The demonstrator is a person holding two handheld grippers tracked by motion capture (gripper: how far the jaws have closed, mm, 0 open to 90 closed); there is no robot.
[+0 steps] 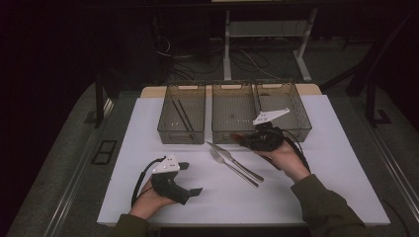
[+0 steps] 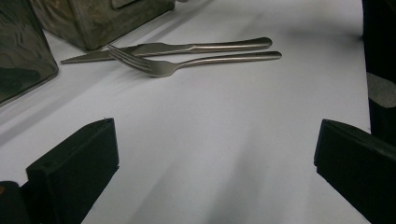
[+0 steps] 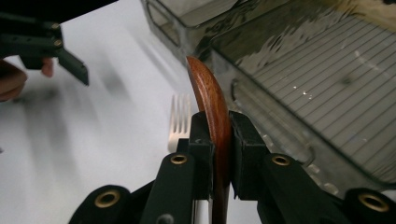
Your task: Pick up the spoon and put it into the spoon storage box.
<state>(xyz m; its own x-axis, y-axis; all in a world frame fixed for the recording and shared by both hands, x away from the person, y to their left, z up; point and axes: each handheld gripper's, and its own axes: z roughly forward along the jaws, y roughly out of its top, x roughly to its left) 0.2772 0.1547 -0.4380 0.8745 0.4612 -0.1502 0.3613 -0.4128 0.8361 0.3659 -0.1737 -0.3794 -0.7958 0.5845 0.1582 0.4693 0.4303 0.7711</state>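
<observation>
My right gripper (image 3: 219, 126) is shut on a curved brown wooden utensil (image 3: 208, 88), seen edge-on and sticking out past the pads. In the high view this gripper (image 1: 243, 139) hovers at the front wall of the middle clear bin (image 1: 230, 137), with the wooden piece (image 1: 235, 137) pointing left. A steel fork (image 1: 232, 168) and knife (image 1: 237, 162) lie side by side on the white mat (image 1: 148, 197). My left gripper (image 1: 191, 178) rests low at the front left, open with nothing between its fingers. From it, the fork (image 2: 159, 67) and knife (image 2: 163, 47) lie ahead.
Three clear bins stand in a row at the back of the mat. The left bin (image 1: 180, 136) holds dark chopsticks (image 1: 182, 114). The right bin (image 1: 302, 129) sits behind my right hand. A dark floor with cables and table legs lies beyond.
</observation>
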